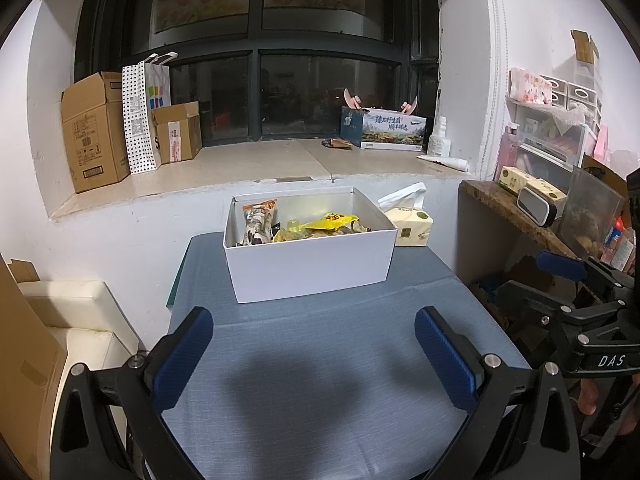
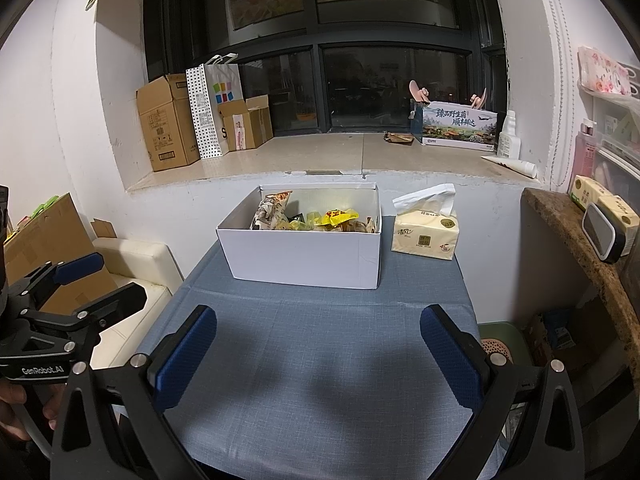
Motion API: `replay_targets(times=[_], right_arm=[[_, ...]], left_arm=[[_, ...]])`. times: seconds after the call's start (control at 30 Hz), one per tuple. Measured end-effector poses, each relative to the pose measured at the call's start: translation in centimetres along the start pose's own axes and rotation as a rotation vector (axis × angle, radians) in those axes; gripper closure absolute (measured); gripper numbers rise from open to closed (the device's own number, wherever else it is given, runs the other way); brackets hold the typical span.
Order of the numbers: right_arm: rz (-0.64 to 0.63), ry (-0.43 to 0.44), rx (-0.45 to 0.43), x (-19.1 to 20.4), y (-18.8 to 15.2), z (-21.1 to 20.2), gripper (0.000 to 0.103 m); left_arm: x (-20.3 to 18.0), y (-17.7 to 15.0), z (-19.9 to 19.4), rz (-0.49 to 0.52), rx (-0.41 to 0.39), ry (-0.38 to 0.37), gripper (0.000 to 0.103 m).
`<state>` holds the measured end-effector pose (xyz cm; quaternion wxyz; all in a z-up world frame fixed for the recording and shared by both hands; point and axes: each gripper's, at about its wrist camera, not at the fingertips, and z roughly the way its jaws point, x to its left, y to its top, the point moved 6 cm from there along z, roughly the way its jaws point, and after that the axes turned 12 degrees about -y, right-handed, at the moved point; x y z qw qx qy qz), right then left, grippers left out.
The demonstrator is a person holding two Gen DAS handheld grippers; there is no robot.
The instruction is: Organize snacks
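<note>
White box at frame centre on blue tablecloth, snack packets heaped inside, lower ones hidden by front wall, print unreadable. Tissue pack just right of box. Left gripper and right gripper both spread wide, empty, low in frame, bases cut off.

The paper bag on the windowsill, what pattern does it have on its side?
Black dots on white on the paper bag; the right wrist view shows it best.

Box wall hides snacks' lower parts.
</note>
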<state>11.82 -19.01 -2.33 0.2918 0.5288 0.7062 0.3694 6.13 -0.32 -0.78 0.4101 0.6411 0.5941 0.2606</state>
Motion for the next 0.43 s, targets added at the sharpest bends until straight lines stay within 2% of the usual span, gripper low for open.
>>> replay_targets(times=[0.43], right_arm=[[-0.001,-0.003,0.003,0.07,-0.26,-0.05,0.000]], left_arm=[[-0.24,0.30,0.06,0.007,0.004,-0.011,0.000]])
